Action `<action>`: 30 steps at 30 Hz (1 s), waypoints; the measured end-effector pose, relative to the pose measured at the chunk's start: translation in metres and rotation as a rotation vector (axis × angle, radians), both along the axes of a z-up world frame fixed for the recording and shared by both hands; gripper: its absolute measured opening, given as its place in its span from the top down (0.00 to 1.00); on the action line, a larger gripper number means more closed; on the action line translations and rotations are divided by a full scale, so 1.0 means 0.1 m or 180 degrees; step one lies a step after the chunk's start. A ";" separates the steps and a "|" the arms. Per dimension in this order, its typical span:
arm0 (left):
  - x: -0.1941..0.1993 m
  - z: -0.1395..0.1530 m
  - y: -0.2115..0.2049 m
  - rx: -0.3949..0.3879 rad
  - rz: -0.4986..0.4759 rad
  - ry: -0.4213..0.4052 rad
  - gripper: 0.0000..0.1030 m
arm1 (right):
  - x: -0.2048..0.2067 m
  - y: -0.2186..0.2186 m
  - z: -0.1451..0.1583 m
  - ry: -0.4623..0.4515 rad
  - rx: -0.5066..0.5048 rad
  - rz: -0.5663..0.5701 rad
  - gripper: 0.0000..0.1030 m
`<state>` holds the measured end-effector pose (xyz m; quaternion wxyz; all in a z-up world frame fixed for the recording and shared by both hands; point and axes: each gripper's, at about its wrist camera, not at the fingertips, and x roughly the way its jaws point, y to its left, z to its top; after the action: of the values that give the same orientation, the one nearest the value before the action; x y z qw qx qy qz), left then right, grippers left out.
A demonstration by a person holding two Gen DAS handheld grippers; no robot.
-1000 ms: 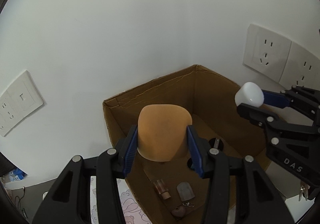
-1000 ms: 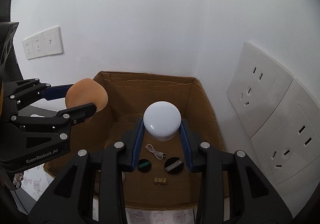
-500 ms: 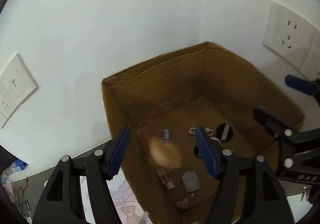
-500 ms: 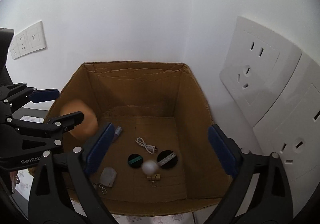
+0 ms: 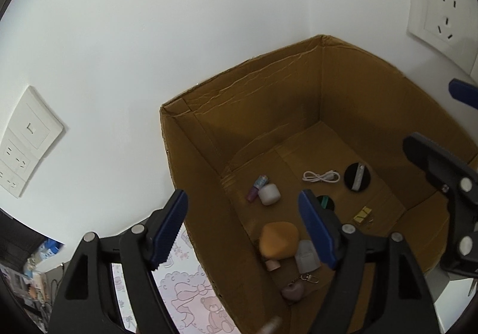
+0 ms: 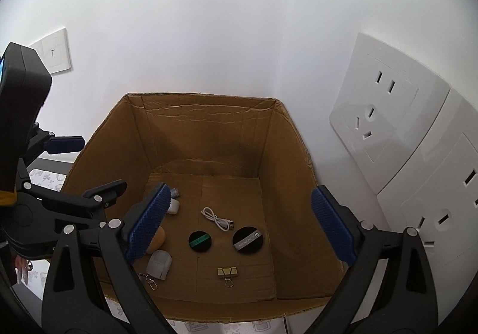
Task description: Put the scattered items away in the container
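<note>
Both grippers over the box (image 6: 206, 142), jaws wide apart, holding nothing: left gripper (image 5: 243, 232), right gripper (image 6: 237, 223). Near edge: gold clip (image 6: 227, 272), handles toward the near wall. Left wall: grey fob (image 6: 159, 264), orange sponge (image 5: 279, 240) just behind it. Mid-floor: two black discs; the right disc (image 6: 248, 239) has a label reading roughly "MENOW", the left disc (image 6: 201, 241) has green text that's illegible. White cable (image 6: 217, 219) runs diagonally, plug toward the near-right. Farthest: white cap (image 5: 269, 194) on its side, touching a small tube (image 5: 257, 187).
</note>
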<state>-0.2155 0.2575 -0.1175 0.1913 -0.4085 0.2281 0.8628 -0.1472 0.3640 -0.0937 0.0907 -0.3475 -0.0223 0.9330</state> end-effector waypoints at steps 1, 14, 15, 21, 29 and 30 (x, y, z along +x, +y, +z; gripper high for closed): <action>0.00 0.01 0.00 0.0008 0.0004 -0.0014 0.27 | 0.00 0.00 0.00 -0.0002 -0.0005 -0.0001 0.07; 0.03 0.08 0.01 0.0053 0.0020 -0.0001 0.27 | 0.06 0.02 0.06 0.0013 0.0010 0.0008 0.07; 0.04 0.08 0.01 0.0040 0.0023 0.0004 0.27 | 0.06 0.02 0.06 0.0016 0.0009 0.0004 0.07; 0.06 0.13 0.00 -0.0090 0.0197 0.0163 0.27 | 0.06 0.00 0.05 -0.0031 0.0058 -0.0009 0.06; 0.13 0.30 -0.16 -0.0051 0.0393 0.0199 0.27 | 0.13 0.00 0.13 -0.0045 -0.0096 -0.0048 0.01; 0.16 0.32 -0.19 -0.0031 0.0404 0.0194 0.27 | 0.15 -0.03 0.17 -0.0037 -0.0081 -0.0049 0.01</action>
<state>-0.1994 0.2389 -0.0852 0.1272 -0.3966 0.2117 0.8841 -0.1321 0.3615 -0.0764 0.0933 -0.3542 -0.0083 0.9305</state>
